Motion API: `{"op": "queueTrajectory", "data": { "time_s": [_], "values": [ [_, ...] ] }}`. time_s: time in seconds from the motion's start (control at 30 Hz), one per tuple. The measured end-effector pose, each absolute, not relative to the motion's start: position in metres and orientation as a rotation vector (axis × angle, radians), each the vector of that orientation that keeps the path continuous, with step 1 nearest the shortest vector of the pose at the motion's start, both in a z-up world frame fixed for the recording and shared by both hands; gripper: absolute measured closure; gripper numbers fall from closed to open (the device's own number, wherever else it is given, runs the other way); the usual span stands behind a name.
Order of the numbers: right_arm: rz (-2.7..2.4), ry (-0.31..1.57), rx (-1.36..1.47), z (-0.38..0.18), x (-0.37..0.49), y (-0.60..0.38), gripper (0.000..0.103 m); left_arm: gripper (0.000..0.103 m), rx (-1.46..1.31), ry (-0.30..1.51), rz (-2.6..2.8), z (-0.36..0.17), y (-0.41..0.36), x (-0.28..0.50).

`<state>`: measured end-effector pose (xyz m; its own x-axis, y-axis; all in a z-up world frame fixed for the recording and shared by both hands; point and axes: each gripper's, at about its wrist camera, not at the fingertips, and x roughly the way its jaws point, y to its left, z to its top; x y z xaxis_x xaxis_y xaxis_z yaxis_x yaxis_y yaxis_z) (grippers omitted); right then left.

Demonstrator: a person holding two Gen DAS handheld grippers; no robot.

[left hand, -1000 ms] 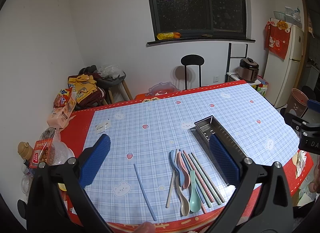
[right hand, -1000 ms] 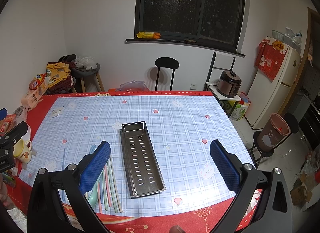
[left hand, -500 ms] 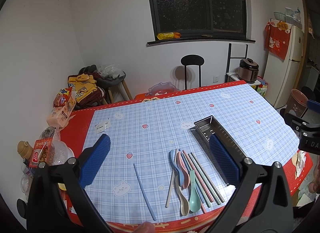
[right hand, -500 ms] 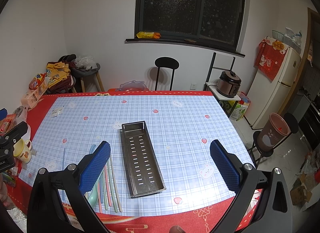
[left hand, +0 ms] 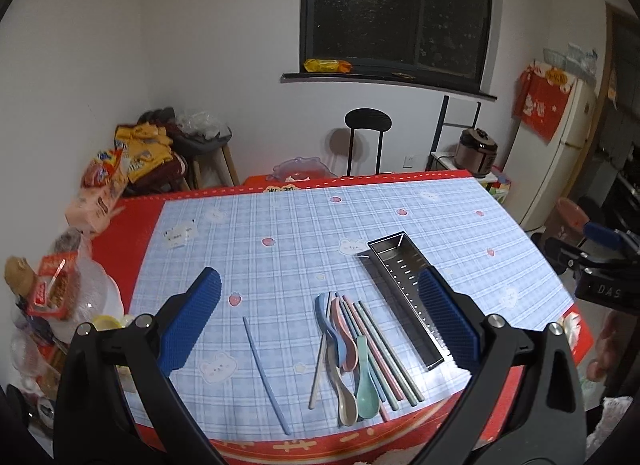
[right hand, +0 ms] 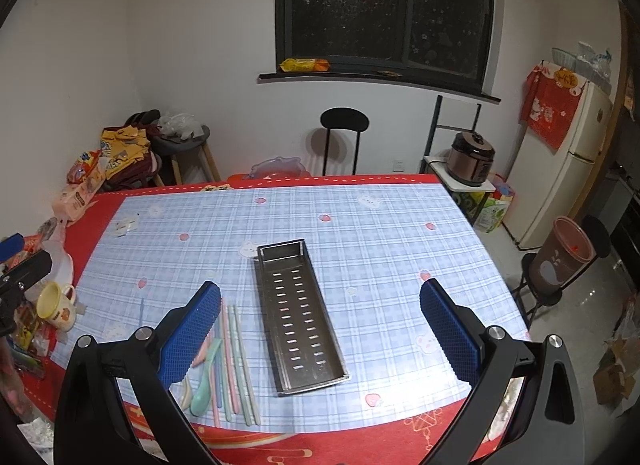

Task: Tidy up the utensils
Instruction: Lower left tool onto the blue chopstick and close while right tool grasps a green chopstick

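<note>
A pile of pastel spoons and chopsticks [left hand: 354,349] lies near the table's front edge, also seen as the pile [right hand: 224,361] in the right wrist view. One blue chopstick [left hand: 264,369] lies apart, left of the pile. A perforated steel tray [right hand: 298,315] stands empty to the right of the pile; the same tray [left hand: 404,285] shows in the left wrist view. My left gripper [left hand: 320,323] hovers open above the utensils. Above the tray, my right gripper [right hand: 320,333] is held open. Neither holds anything.
The table carries a blue plaid cloth [right hand: 380,249] with red borders. A yellow mug [right hand: 58,307], snack packets [left hand: 48,293] and bags crowd the left edge. A black chair [right hand: 344,137] stands behind the table, a brown bin [right hand: 564,261] to the right.
None of the utensils or the tray has moved. Both grippers stay open; the left wrist view has shifted only slightly.
</note>
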<state>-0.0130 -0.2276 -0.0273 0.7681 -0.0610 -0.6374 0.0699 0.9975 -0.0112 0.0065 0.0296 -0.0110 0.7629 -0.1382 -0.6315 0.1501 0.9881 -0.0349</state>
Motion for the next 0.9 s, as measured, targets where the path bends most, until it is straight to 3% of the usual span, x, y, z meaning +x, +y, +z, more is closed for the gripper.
{"op": "queueTrajectory", "data": {
  "time_s": [0.3, 0.53, 0.9],
  "values": [
    [0.058, 0.742, 0.013, -0.046, 0.014, -0.197, 0.005, 0.006, -0.175, 0.777, -0.112, -0.050, 0.107, 0.027],
    [0.147, 0.850, 0.032, -0.092, 0.039, -0.169, 0.005, 0.006, -0.210, 0.879, -0.031, -0.103, 0.154, 0.034],
    [0.186, 0.983, -0.035, -0.163, 0.065, -0.125, 0.005, 0.006, -0.149, 1.009, -0.095, -0.185, 0.168, 0.049]
  ]
}}
